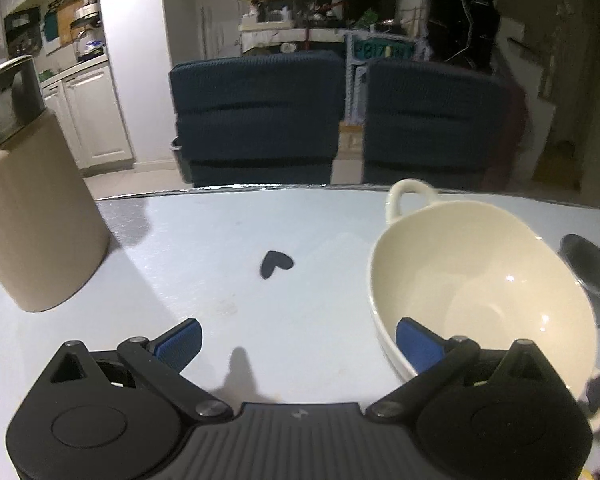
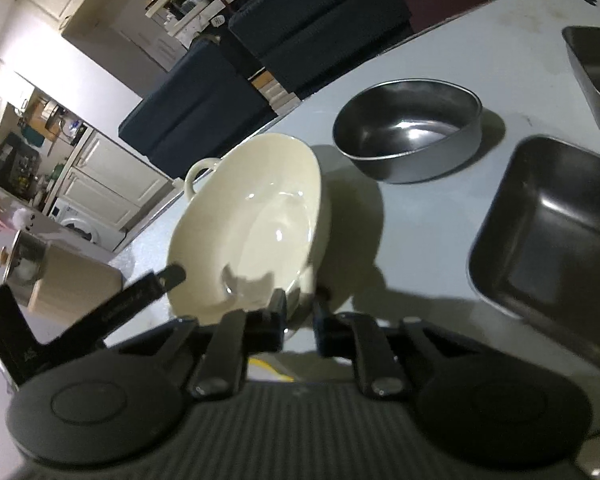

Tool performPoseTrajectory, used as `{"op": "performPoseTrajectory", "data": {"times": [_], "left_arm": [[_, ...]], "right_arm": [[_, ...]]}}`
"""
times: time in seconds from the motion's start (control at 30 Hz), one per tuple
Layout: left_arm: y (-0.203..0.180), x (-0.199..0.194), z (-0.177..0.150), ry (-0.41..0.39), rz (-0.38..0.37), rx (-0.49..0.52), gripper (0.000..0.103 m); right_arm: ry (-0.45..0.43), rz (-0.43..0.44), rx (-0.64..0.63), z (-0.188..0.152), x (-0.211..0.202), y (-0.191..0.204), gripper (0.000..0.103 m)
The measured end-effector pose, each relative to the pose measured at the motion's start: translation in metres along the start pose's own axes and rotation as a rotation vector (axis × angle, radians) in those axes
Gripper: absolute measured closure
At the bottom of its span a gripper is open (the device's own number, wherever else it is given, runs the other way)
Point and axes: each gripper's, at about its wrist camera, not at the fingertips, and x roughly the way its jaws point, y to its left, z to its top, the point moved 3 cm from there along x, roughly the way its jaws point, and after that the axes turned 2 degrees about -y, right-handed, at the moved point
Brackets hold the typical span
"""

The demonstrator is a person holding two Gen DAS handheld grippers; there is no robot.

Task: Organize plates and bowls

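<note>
Three steel pans — cream bowl — all empty.

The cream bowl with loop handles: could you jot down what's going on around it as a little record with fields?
Item: cream ceramic bowl with loop handles, tilted
Surface: pale table
Right hand-held gripper: closed on the bowl's near rim
Left hand-held gripper: open, one blue pad inside the bowl, not gripping
Nearby: round dark metal pan, two rectangular dark metal trays, beige canister
</note>
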Motion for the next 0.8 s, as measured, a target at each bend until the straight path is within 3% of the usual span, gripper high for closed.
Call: {"op": "performPoseTrajectory", "data": {"times": [0.3, 0.4, 0.47, 0.53, 0.6, 0.7, 0.73, 0.8], "left_arm": [[0.000, -0.012, -0.012, 0.099, -0.122, 0.001, 0.002], [0.001, -0.019, -0.017, 0.129, -0.207, -0.054, 0.011], [-0.002, -0.023, -0.017, 0.137, -0.251, -0.071, 0.023], [-0.004, -0.027, -0.016, 0.137, -0.265, -0.071, 0.033], [-0.007, -0.029, -0.015, 0.129, -0.275, -0.071, 0.045], [-0.011, -0.030, -0.015, 0.121, -0.276, -0.089, 0.066], [-0.013, -0.030, -0.014, 0.119, -0.279, -0.097, 0.072], [-0.015, -0.030, -0.013, 0.118, -0.261, -0.098, 0.073]], "right_arm": [[-0.059, -0.032, 0.000, 0.013, 0.000, -0.006, 0.094], [-0.083, -0.005, 0.026, 0.014, 0.002, -0.013, 0.093], [-0.077, 0.026, 0.103, 0.013, 0.002, -0.020, 0.090], [-0.065, 0.043, 0.158, 0.009, 0.001, -0.021, 0.085], [-0.059, 0.040, 0.142, 0.005, -0.001, -0.015, 0.074], [-0.060, 0.024, 0.124, -0.002, -0.002, -0.007, 0.069], [-0.054, 0.025, 0.137, -0.005, -0.001, -0.007, 0.069], [-0.017, 0.013, 0.127, -0.008, 0.004, -0.006, 0.081]]}}
